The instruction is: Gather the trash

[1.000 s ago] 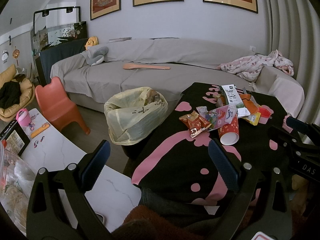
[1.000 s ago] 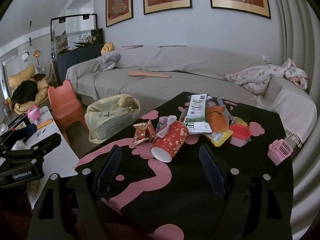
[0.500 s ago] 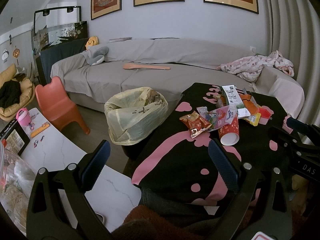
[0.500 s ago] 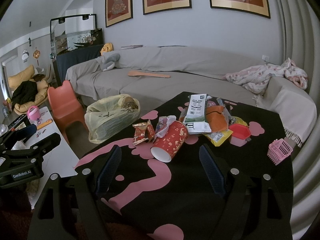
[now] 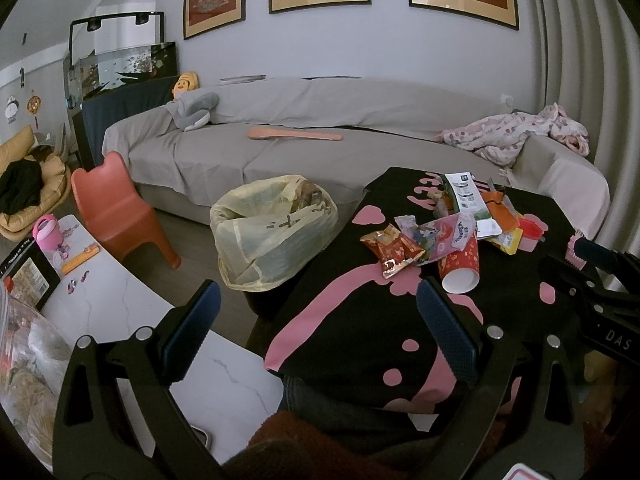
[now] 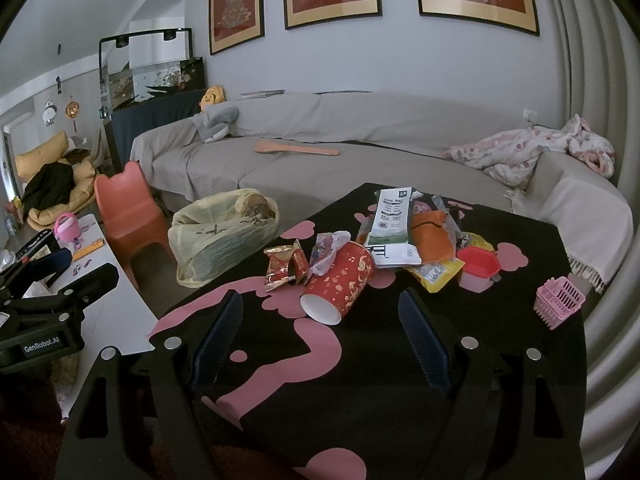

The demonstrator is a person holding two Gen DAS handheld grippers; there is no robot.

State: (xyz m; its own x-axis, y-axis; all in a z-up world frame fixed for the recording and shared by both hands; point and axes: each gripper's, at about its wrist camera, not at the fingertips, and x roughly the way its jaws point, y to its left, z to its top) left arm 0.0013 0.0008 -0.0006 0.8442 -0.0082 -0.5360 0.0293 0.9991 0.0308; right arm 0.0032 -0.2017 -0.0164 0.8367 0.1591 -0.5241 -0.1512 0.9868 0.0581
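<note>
**Trash pile untouched, both tools waiting**

Nothing has moved since the earlier frames: both views match them, and the litter lies as it did.

Left wrist view: the left hand-held gripper (image 5: pixel 316 312) hangs with its jaws wide and nothing between them, above the near edge of the desk (image 5: pixel 360 320). The yellow trash bag (image 5: pixel 272 232) stands open on the floor just beside the desk, with some waste already inside.

Right wrist view: the right hand-held gripper (image 6: pixel 320 334) is likewise wide and empty, aimed at the tipped red paper cup (image 6: pixel 340 284). Beside the cup lie a snack wrapper (image 6: pixel 285 266), a white carton (image 6: pixel 392 220) and other packets. Collection of this pile looks not yet begun; all of it is left.
</note>
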